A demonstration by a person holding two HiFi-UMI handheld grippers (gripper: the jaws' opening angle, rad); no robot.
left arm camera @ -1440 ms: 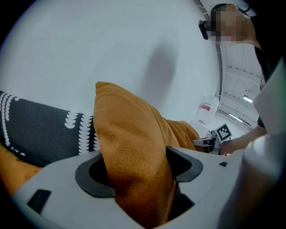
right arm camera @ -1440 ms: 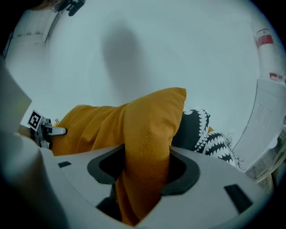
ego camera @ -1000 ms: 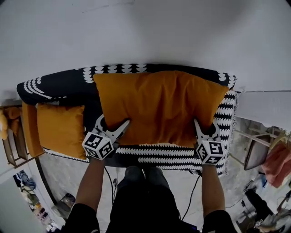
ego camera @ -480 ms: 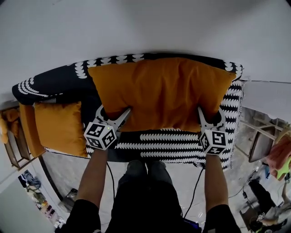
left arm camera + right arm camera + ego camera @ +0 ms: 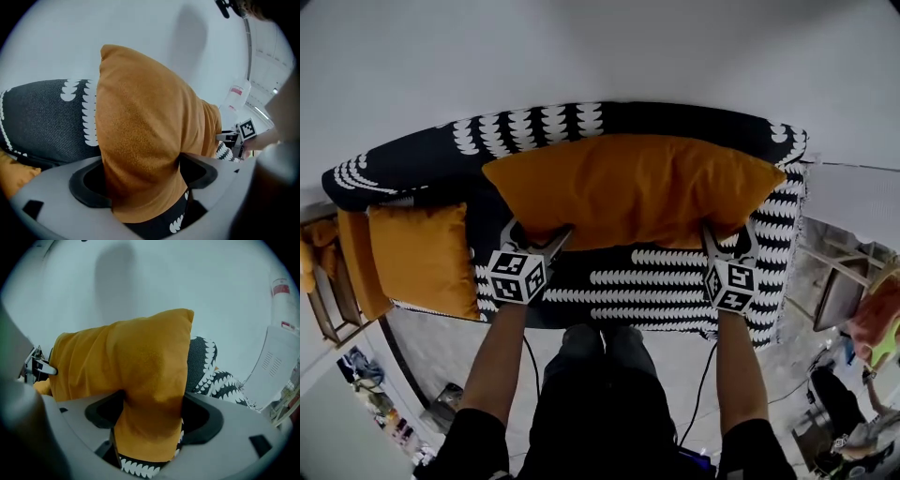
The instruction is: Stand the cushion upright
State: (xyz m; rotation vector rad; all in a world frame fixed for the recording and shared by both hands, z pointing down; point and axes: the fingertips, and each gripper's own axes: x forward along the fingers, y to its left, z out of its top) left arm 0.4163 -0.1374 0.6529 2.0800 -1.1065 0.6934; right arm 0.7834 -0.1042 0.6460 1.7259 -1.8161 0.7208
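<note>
**Head view:** The orange cushion [image 5: 637, 187] stands on its long edge on the sofa [image 5: 403, 169] seat and leans against the sofa's backrest. Its long axis runs side to side along the sofa. The left hand-held gripper [image 5: 541, 231] sits at its lower left corner and the right hand-held gripper [image 5: 728, 232] at its lower right, so neither is nearer. A small cushion [image 5: 422, 258] lies at the sofa's left end (no part of this job, I judge).

**Left hand-held gripper view:** The cushion [image 5: 140, 126] lies straight ahead, rising toward the sofa's back. The jaws have just been opening, but the corner fills the gap and the pads press on the cloth, which narrows there. The fabric is matt, fleecy and plump.

**Right hand-held gripper view:** It is the same here. The jaws have just been opening, and the cushion [image 5: 145, 362] corner is pinched between them, waisted at the pads. Letting go probably calls for a straight pull away from the sofa's back.
</note>
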